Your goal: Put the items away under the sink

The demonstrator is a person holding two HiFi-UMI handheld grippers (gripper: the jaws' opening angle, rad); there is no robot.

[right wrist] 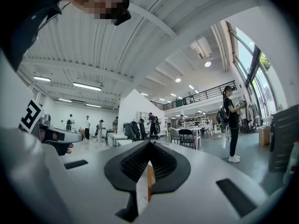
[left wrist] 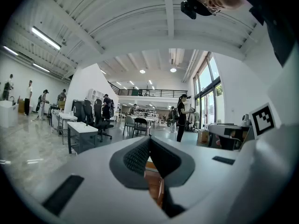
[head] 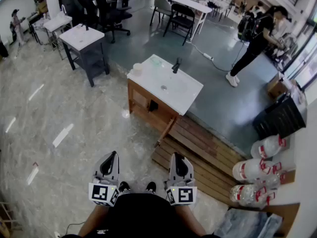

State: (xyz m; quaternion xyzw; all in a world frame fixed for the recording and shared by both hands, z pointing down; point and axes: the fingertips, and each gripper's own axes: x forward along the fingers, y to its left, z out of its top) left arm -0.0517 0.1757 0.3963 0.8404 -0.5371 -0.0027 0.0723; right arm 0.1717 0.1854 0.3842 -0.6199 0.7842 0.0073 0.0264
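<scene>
The sink cabinet (head: 148,103) stands ahead on the floor, wooden, with a white top (head: 185,90) and a dark faucet (head: 176,65). Its front door (head: 166,131) hangs ajar. A small pale cup-like thing (head: 137,68) sits at the top's left corner. My left gripper (head: 113,155) and right gripper (head: 177,157) are held level close to my body, well short of the cabinet. Both are shut with nothing between the jaws. In the left gripper view the left gripper (left wrist: 149,138) has its tips meeting, and the right gripper (right wrist: 149,143) looks the same in its own view.
A wooden slatted platform (head: 208,152) lies right of the cabinet. Large water bottles (head: 257,170) lie at the right, behind a black bin (head: 280,118). A grey table (head: 84,46) stands at the back left. A person (head: 257,38) stands at the far right.
</scene>
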